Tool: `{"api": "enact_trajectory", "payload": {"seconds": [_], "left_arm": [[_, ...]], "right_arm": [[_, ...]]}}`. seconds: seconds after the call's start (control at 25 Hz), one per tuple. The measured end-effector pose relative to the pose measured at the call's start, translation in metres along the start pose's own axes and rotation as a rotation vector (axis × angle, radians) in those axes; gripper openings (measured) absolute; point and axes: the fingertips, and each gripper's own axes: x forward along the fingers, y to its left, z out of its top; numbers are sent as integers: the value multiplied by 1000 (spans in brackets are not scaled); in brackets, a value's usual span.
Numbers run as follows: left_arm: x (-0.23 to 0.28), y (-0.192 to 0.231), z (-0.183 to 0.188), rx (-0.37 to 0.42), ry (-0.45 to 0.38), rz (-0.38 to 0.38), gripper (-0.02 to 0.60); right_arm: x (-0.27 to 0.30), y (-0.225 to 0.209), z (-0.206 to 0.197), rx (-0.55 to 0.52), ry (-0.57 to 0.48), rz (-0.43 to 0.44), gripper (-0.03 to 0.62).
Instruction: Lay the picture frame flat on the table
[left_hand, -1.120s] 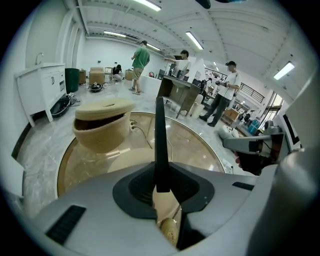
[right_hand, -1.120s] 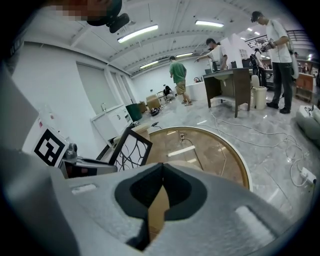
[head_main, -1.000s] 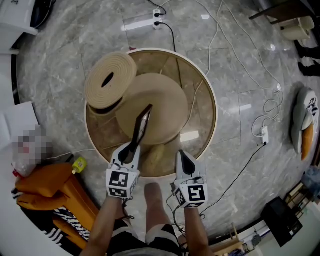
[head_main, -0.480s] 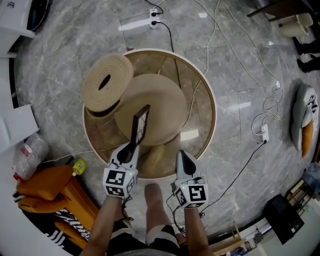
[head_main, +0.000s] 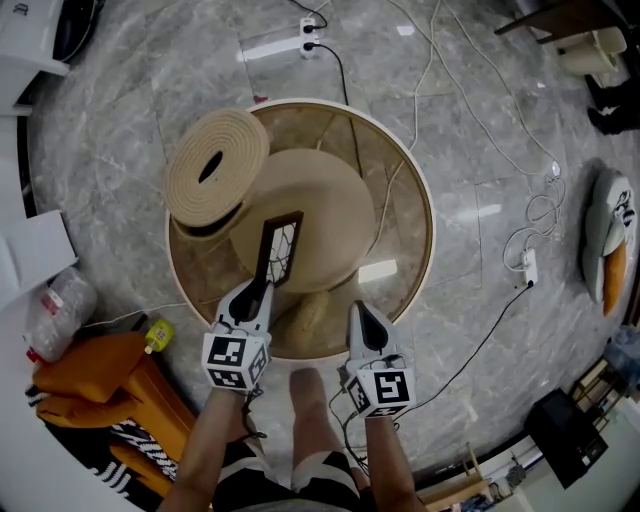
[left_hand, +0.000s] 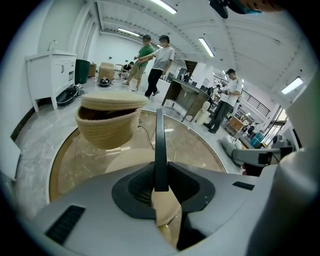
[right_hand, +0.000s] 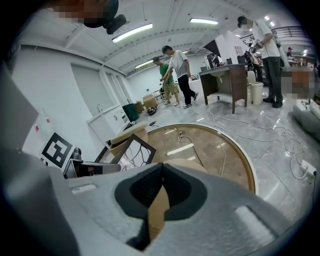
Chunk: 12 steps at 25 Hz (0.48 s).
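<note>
A dark picture frame (head_main: 278, 250) with a white patterned face leans over the round beige mat (head_main: 325, 195) on the glass table (head_main: 425, 225). My left gripper (head_main: 256, 291) holds the frame's near end between its pads, and the jaws are opening slightly. In the left gripper view the frame (left_hand: 159, 145) rises edge-on from between that gripper's (left_hand: 160, 189) pads. My right gripper (head_main: 357, 309) is shut and empty, hanging over the table's near rim to the right of the frame. From the right gripper (right_hand: 160, 194) view, the tilted frame (right_hand: 131, 151) shows at the left.
A woven basket (head_main: 215, 165) with its lid stands at the table's back left, close to the frame. Cables and a power strip (head_main: 313, 28) lie on the marble floor. An orange bag (head_main: 100, 375) sits at the lower left. People stand far back in the room.
The frame has tipped from nearly edge-on to leaning, so more of its patterned face shows. The left gripper shifted slightly toward me; the right gripper barely moved.
</note>
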Motion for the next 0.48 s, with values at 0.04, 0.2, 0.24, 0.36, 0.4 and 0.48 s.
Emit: {"api": "enact_trajectory", "payload": {"seconds": [0.04,0.2,0.24,0.36,0.4,0.48], "left_arm": [[0,3,0,-2,-1,6,89],[1,15,-1,-19,-4,25,92],[2,18,-2,-26,-4,29,94],[4,27,-4,-49,2,48,101],[5,29,-4,-57,3,52,104],[6,34,-5,-69,5,62,107]], "right_arm": [[1,1,0,-2,1,0,-1],[3,1,-1,-3,4,-1,-1],[4,1,-1,-2,5,-2,-2],[5,0,-3,2,11,-6,-2],[6,0,-4,2,13,-6,-2],[8,1,-4,3,16,-4,-2]]}}
